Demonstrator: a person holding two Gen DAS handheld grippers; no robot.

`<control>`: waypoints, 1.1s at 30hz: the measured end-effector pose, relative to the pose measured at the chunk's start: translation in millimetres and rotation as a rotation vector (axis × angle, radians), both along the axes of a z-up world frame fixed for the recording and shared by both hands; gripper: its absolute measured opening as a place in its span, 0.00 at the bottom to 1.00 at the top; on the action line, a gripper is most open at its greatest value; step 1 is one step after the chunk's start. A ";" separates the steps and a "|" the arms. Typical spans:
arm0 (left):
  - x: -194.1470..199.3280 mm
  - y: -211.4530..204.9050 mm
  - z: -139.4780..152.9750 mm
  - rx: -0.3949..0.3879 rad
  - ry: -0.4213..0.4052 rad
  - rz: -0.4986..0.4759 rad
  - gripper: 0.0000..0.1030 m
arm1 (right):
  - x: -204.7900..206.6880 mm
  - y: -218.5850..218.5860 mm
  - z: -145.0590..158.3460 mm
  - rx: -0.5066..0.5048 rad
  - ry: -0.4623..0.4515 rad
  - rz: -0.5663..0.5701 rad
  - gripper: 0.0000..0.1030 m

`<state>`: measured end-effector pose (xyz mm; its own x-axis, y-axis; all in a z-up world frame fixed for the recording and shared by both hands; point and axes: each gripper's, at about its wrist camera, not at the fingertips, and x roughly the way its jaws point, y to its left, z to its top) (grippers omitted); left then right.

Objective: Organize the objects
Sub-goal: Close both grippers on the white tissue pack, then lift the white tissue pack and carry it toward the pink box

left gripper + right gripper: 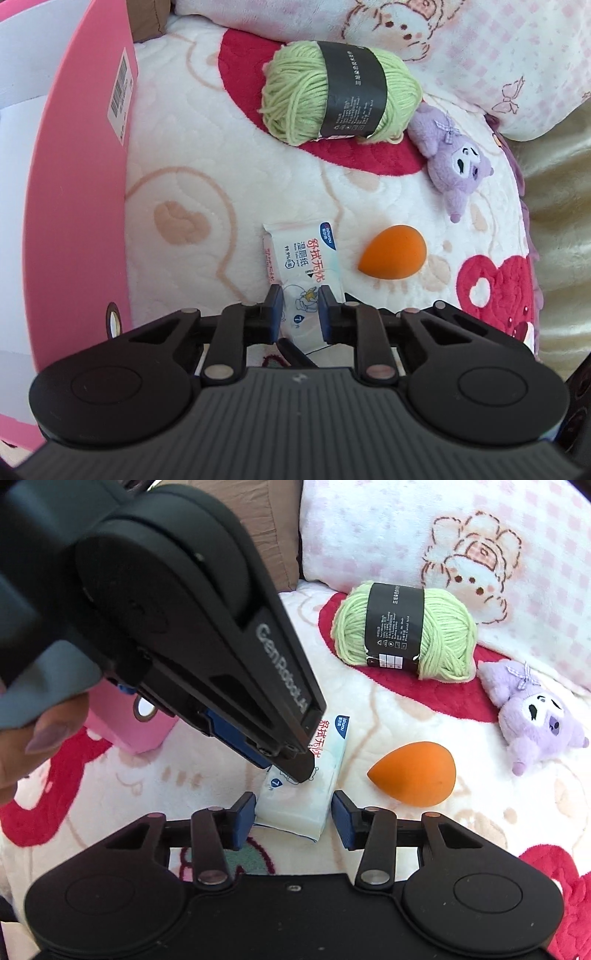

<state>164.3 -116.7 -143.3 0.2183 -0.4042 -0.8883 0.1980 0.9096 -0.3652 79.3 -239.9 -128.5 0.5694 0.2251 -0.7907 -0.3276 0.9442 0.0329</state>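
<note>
A white wet-wipe pack lies on the patterned blanket. My left gripper has its blue pads on both sides of the pack's near end; whether they press it is unclear. In the right wrist view the pack lies between the fingers of my open right gripper, with the left gripper above it. An orange sponge egg lies right of the pack. A green yarn ball and a purple plush lie farther back.
A pink box with a white inside stands at the left, close to the pack; it also shows in the right wrist view. A pink checked pillow lies behind the yarn. The blanket's edge runs along the right.
</note>
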 end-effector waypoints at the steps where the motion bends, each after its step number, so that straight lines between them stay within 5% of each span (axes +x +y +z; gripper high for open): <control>1: -0.7 0.6 -1.1 -0.003 -0.003 0.009 0.19 | 0.6 -0.7 -1.7 0.000 -0.002 -0.001 0.48; 9: -13.4 -4.8 -3.9 -0.004 -0.069 0.001 0.22 | 6.0 -11.6 -11.9 0.021 -0.012 -0.023 0.48; 18: -23.7 0.5 2.1 -0.040 -0.050 -0.030 0.21 | 6.6 -25.5 -3.1 0.023 0.008 -0.025 0.44; 33: -61.1 17.8 37.3 -0.088 -0.101 -0.105 0.20 | -17.3 -36.5 23.6 0.013 -0.008 0.021 0.44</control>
